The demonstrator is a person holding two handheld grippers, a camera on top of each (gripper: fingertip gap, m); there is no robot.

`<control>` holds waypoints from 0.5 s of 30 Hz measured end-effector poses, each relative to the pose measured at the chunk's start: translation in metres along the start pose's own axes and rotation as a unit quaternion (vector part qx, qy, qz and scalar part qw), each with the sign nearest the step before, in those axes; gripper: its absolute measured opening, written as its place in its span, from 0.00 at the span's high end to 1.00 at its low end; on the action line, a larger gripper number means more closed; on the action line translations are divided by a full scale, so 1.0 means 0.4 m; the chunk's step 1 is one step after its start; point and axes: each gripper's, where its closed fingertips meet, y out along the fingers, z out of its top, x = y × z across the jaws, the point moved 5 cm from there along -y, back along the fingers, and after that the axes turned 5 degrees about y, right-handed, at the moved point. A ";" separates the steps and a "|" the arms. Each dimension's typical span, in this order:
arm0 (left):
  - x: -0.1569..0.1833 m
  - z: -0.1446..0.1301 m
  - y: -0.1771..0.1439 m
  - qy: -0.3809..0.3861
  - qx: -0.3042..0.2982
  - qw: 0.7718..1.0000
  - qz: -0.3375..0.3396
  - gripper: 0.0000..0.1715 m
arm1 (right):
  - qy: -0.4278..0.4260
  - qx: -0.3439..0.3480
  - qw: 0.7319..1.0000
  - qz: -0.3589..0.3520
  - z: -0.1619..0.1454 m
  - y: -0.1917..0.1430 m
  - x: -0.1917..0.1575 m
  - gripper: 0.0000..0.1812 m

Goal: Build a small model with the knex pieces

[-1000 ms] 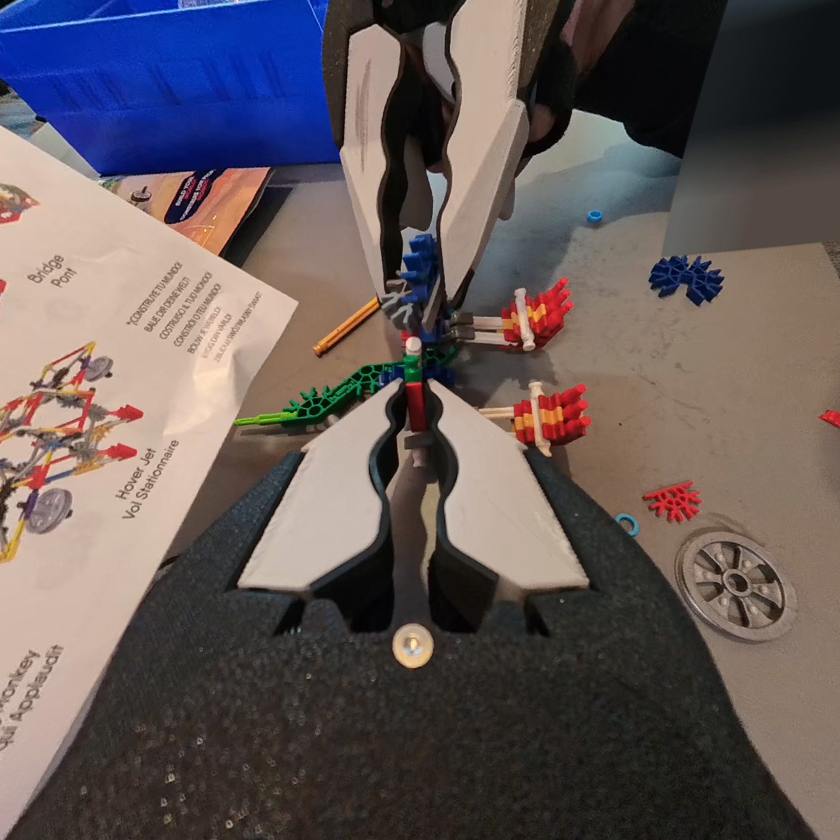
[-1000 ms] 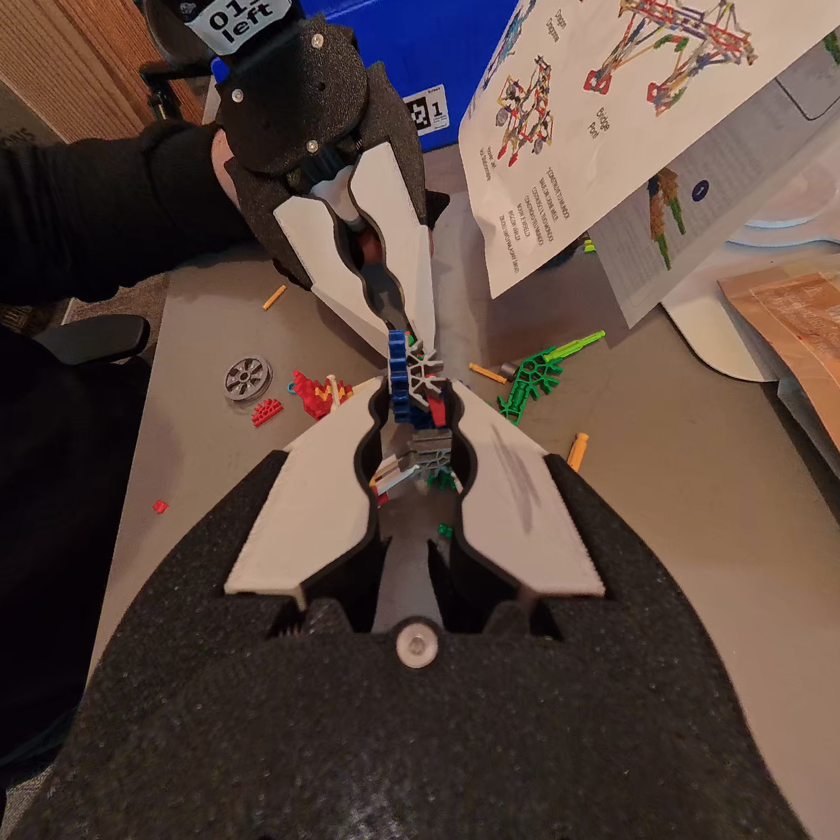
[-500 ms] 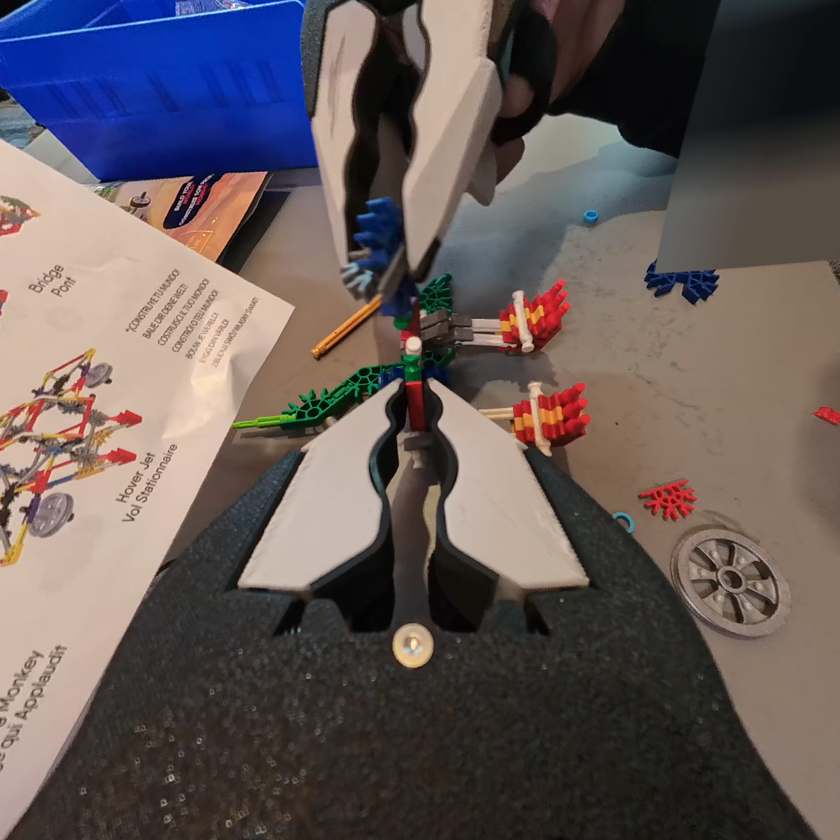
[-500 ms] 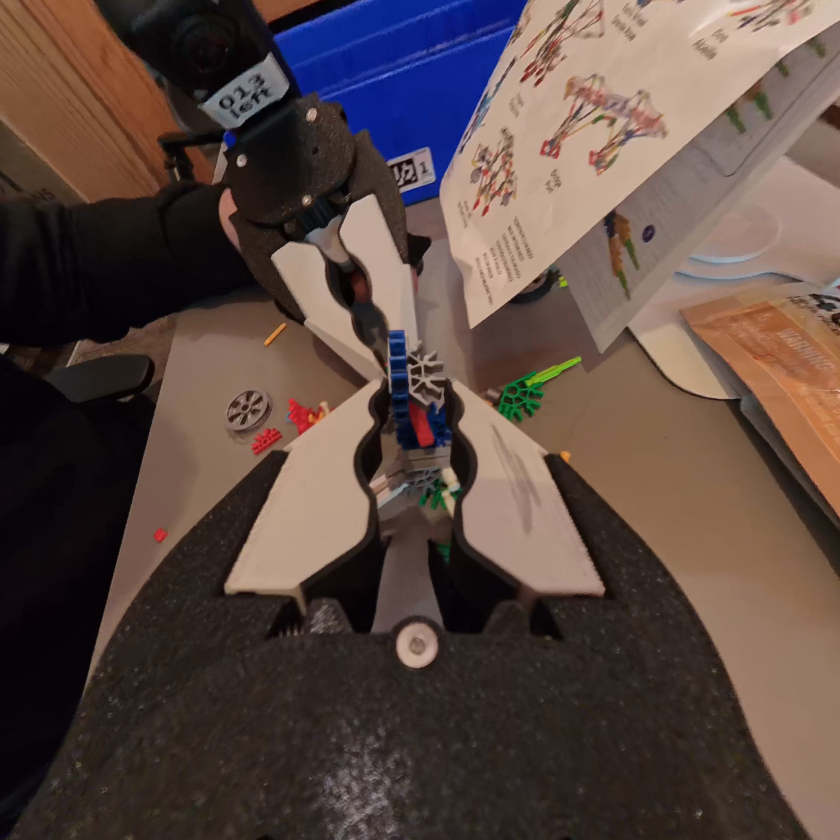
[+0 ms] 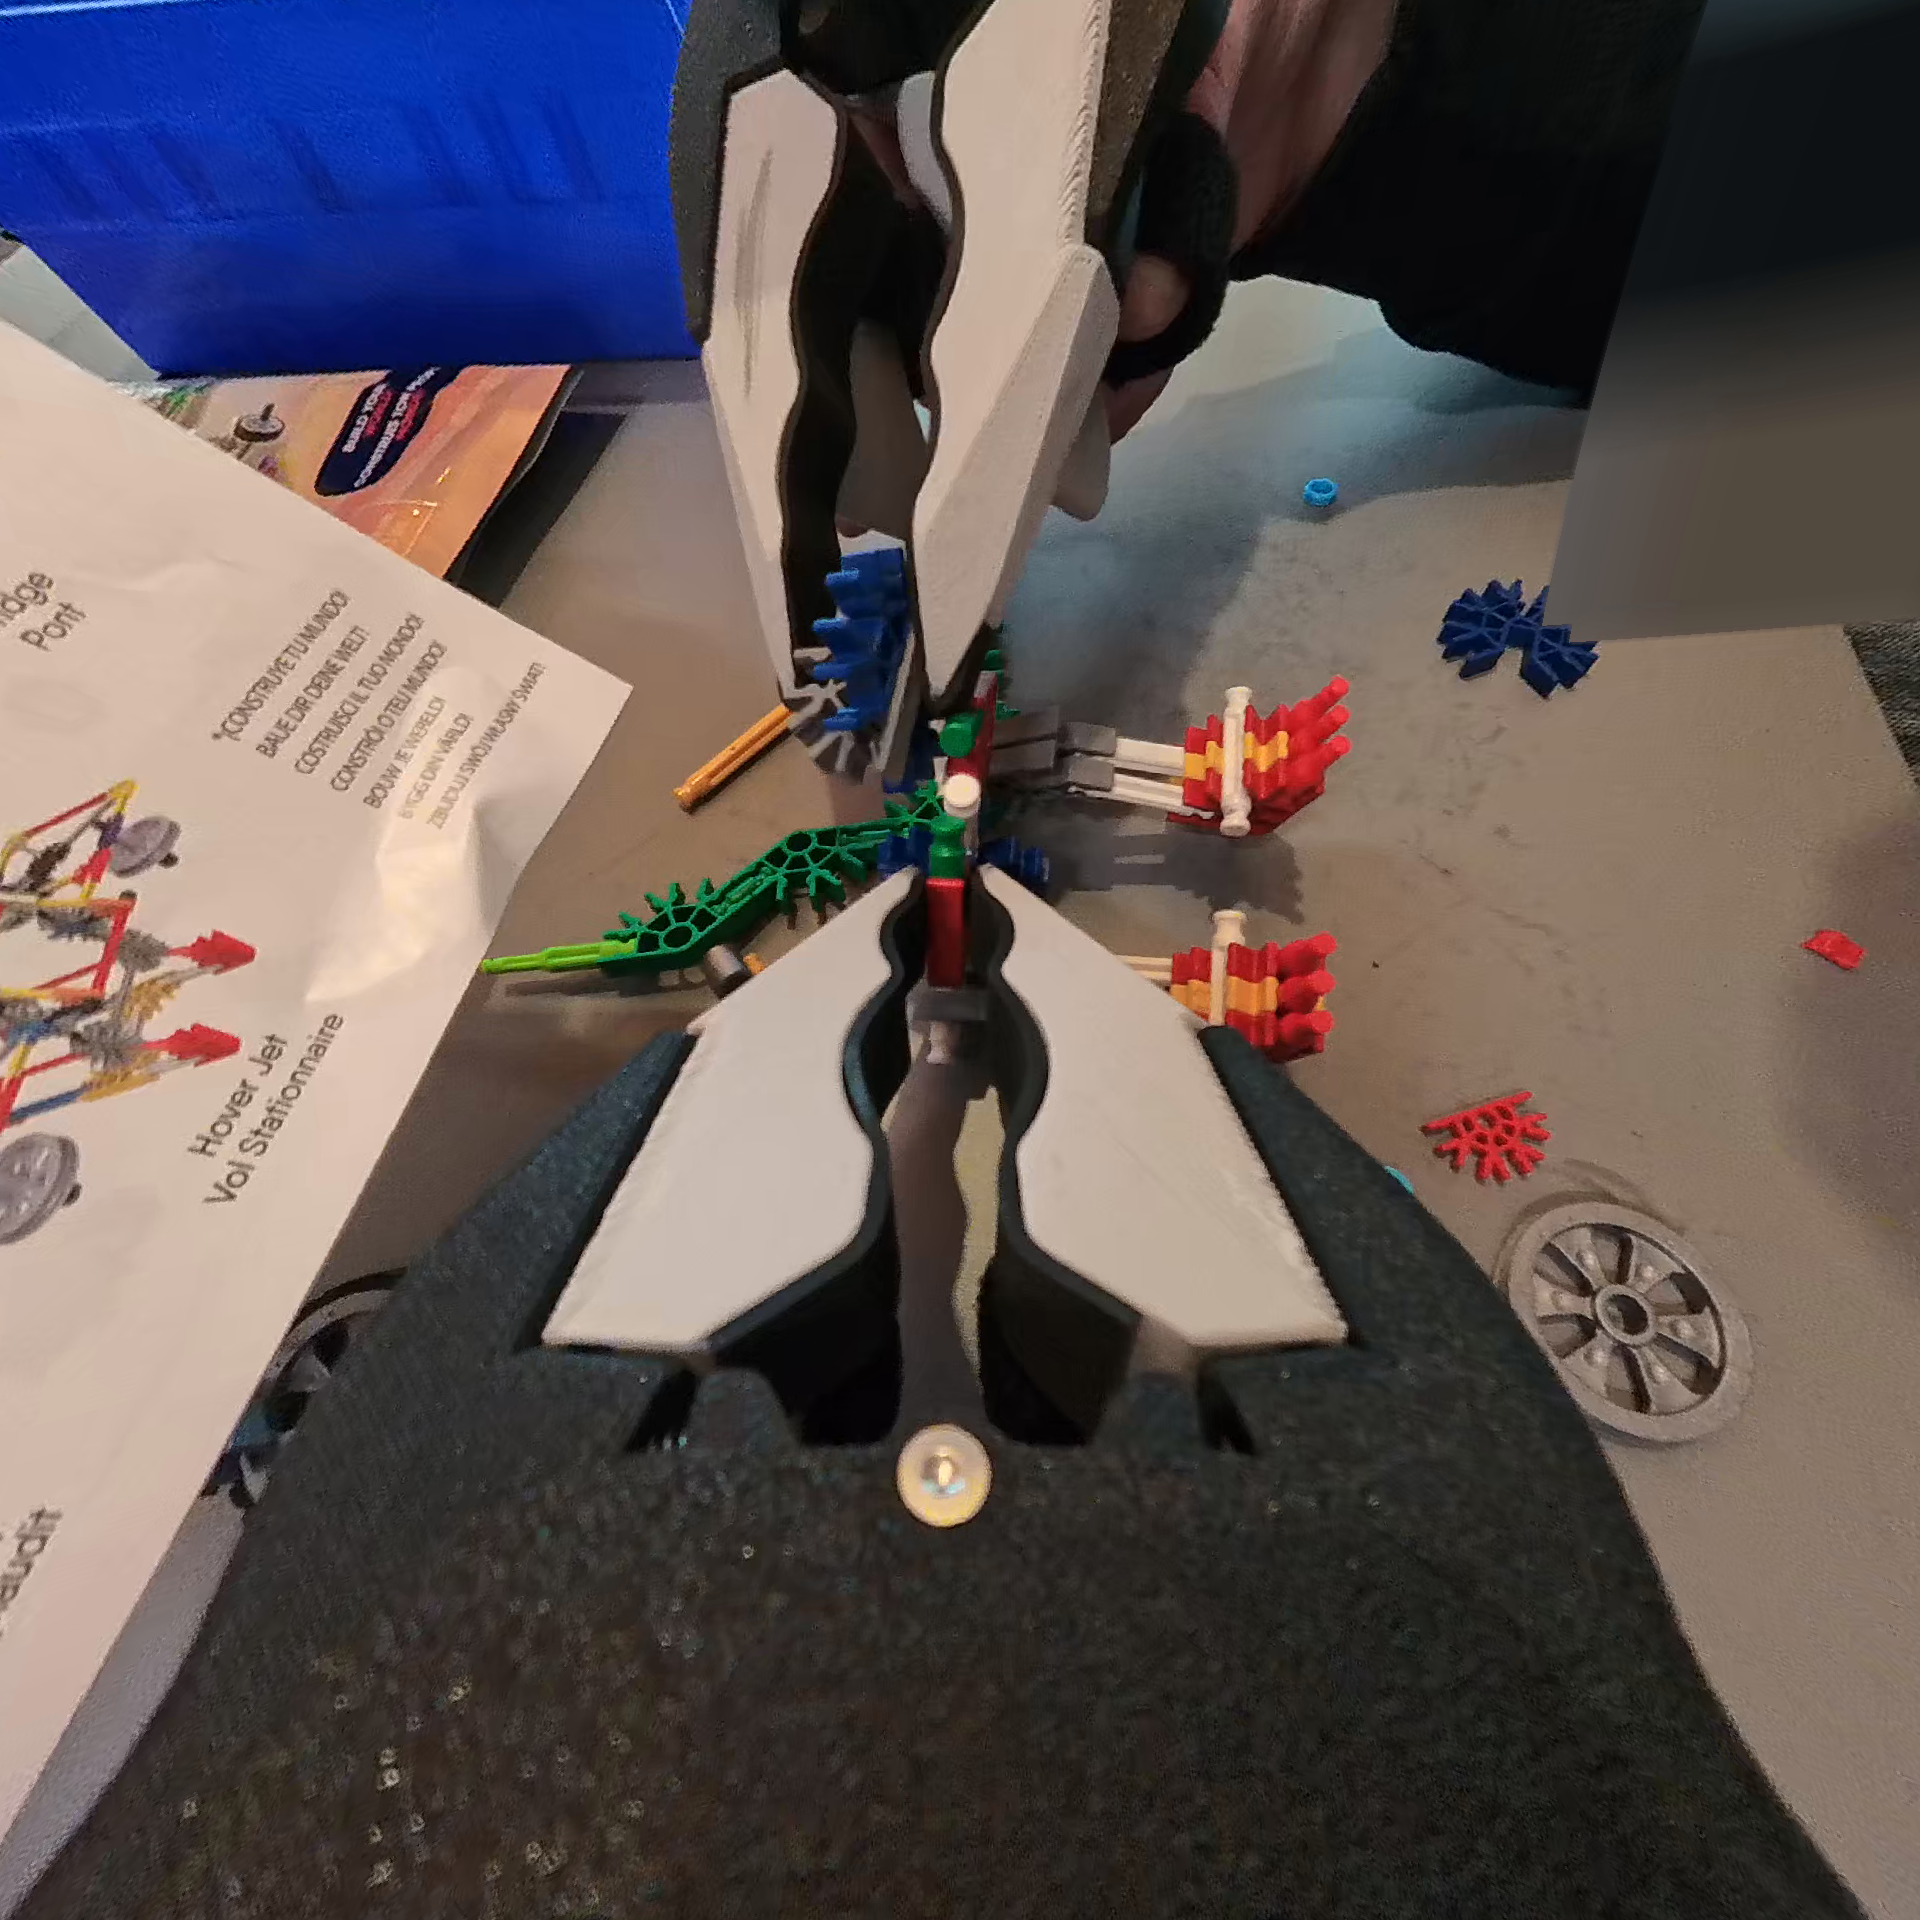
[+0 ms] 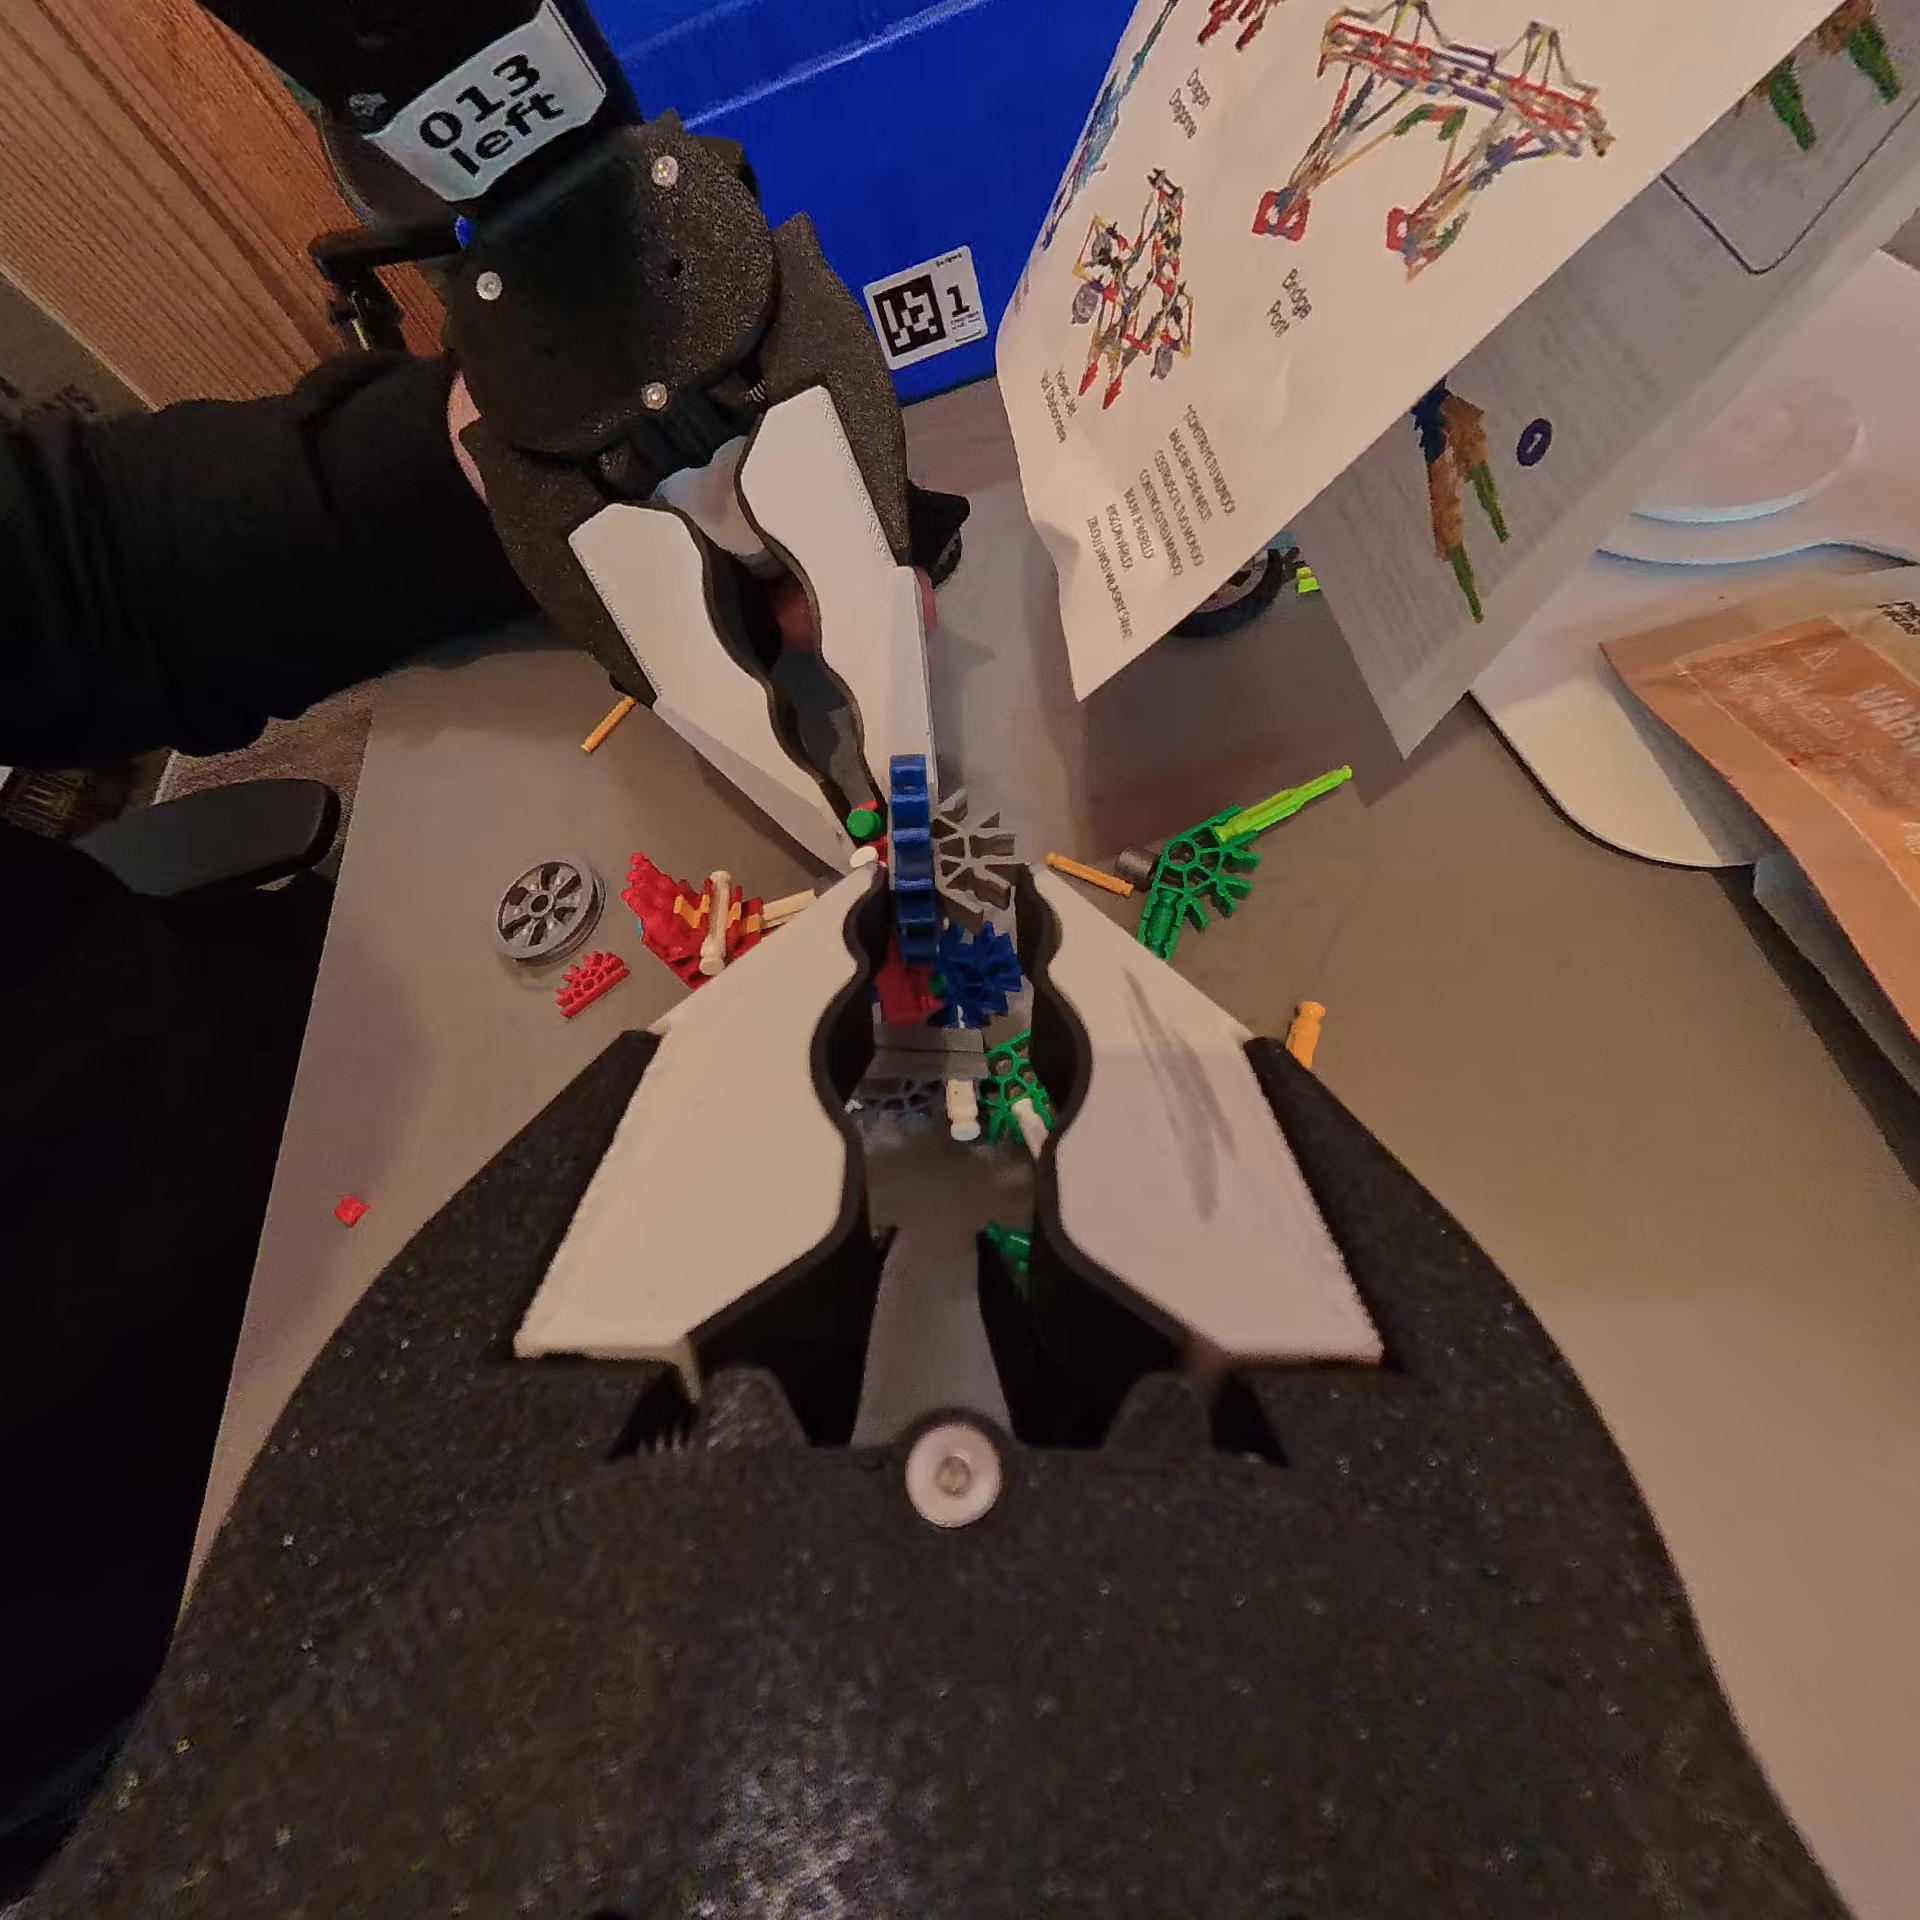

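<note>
Left tool [image 5: 948,891] is clamping a red rod [image 5: 943,928] of the toy assembly on the bench [image 5: 1558,935]; right tool [image 6: 951,883] is gripping a blue gear-like connector [image 6: 907,831], touching the assembly's top.

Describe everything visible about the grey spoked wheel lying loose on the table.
The grey spoked wheel is a round disc, plastic by its look, with a raised rim, a central hub hole and several radiating spokes. It lies flat on the grey table, apart from both grippers. A red snowflake connector sits just beside it, not touching. In the right wrist view the wheel lies near a small red toothed piece.
</note>
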 end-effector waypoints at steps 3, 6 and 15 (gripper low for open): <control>-0.001 -0.001 0.002 -0.013 -0.001 1.000 -0.004 0.97 | 0.002 -0.002 1.000 0.009 -0.003 0.003 -0.003 0.87; -0.006 -0.002 0.002 -0.038 0.002 0.999 -0.013 0.97 | -0.004 -0.004 1.000 0.012 -0.004 0.005 -0.009 0.87; -0.014 -0.002 0.003 -0.111 0.003 0.993 -0.039 0.97 | -0.019 -0.009 1.000 0.016 -0.007 0.005 -0.015 0.87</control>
